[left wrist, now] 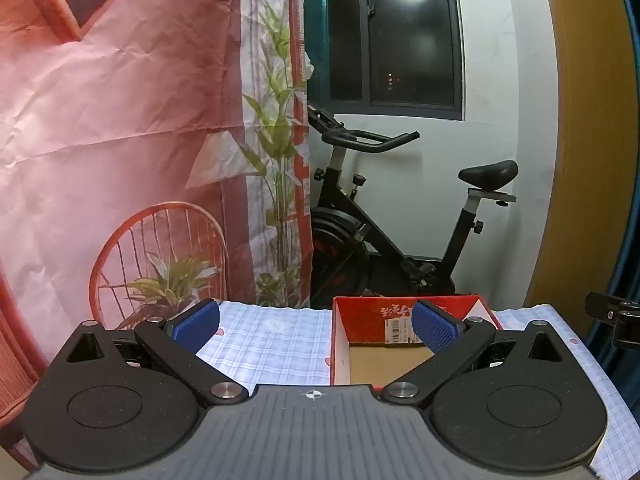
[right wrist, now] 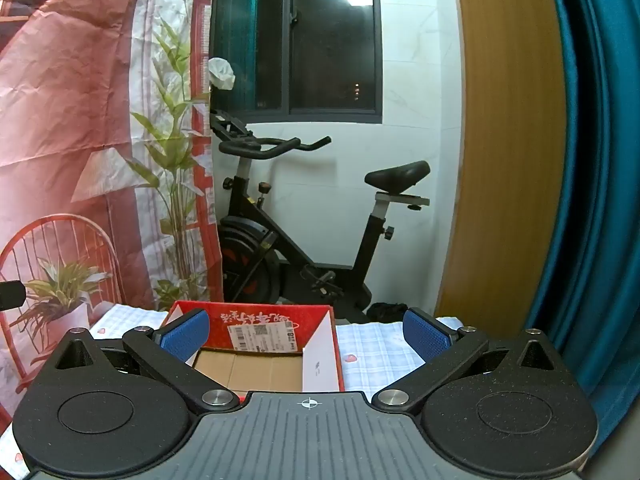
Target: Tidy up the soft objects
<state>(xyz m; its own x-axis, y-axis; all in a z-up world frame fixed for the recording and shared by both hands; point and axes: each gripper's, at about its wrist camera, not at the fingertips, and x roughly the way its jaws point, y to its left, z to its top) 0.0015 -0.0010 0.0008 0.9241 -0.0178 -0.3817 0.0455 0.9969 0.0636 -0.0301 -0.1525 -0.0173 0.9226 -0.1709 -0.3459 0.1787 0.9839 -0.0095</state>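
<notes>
In the left wrist view, the near part of the box floor is hidden behind the gripper body at lower centre, and a black fixture is cut off by the right edge. In the right wrist view, the near end of the box is likewise covered, and a black part is cut off at the left edge. The print on the box labels is too small to be read, and most of the tablecloth is hidden.

white wall | dark window | exercise bike | printed backdrop | teal curtain
</notes>
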